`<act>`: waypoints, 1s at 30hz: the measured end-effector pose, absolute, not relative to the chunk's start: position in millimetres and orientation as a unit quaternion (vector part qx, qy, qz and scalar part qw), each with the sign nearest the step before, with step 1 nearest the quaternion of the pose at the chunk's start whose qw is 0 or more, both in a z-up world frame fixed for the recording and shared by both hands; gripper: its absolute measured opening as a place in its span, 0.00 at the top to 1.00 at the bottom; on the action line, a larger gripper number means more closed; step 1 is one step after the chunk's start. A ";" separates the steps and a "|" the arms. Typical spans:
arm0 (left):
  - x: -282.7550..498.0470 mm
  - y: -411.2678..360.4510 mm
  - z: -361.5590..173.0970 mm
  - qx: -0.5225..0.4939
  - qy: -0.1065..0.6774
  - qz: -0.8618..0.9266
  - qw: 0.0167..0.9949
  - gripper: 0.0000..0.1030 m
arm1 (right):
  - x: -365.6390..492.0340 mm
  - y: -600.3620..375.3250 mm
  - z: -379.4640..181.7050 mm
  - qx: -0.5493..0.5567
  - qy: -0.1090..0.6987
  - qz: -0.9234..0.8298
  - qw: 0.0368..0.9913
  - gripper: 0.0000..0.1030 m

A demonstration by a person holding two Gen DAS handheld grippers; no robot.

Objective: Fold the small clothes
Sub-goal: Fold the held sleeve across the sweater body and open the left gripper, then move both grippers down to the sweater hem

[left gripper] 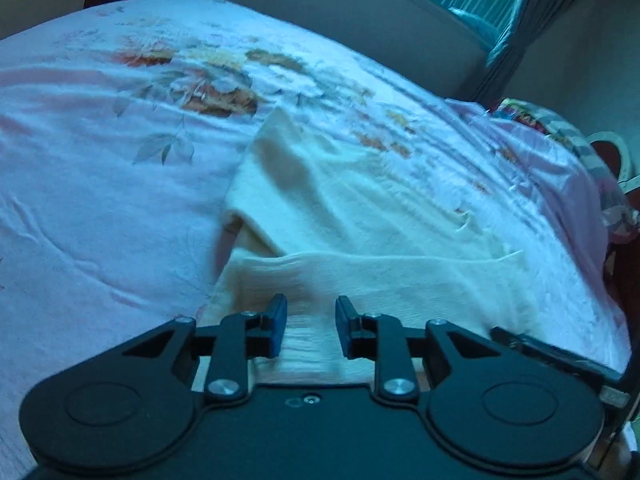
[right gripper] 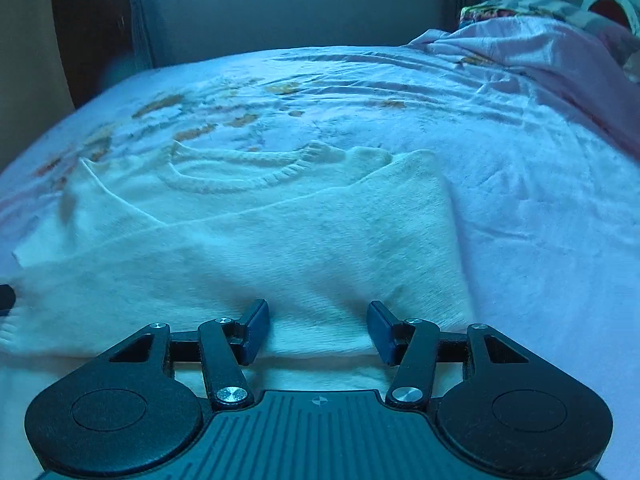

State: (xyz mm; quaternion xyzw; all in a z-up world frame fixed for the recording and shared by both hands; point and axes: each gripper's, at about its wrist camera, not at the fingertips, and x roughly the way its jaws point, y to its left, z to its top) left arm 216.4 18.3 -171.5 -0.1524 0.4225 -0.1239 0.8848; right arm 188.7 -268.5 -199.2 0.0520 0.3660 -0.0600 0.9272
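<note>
1. The small cream knitted sweater (right gripper: 248, 240) lies spread on the bed, its ribbed neckline (right gripper: 240, 176) towards 12 o'clock in the right wrist view and one fold of cloth already lying across its body.
2. My left tongs (left gripper: 311, 326) hang over the near hem with the blue pads (left gripper: 278, 326) narrowly apart; knit shows in the gap, but nothing is pinched.
3. My right tongs (right gripper: 318, 330) stand about half open above the sweater's near edge, holding nothing.
4. Under it all is the pale pink floral bedsheet (left gripper: 100, 200), wrinkled at 1 o'clock, with a bunched pink blanket (right gripper: 540, 52) at 2 o'clock.
5. Risks, as I judge them: closing low could nip the bedsheet along with the knit and drag it into the fold. Uneven lifts by the two tongs could skew the hem. The fuzzy knit could slip from a shallow grip.
</note>
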 end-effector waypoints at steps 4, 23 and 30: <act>212.5 23.7 -170.7 -0.170 0.412 -0.119 0.887 0.79 | 193.5 -282.6 -200.4 0.067 0.376 -0.059 0.922 0.48; 189.6 -6.5 -158.3 -0.058 0.436 -0.108 0.892 0.74 | 150.7 -237.4 -183.3 0.044 0.382 -0.029 0.923 0.48; 176.0 -12.8 -147.4 -0.044 0.439 -0.110 0.891 0.74 | 129.1 -225.2 -163.3 0.059 0.375 -0.010 0.925 0.48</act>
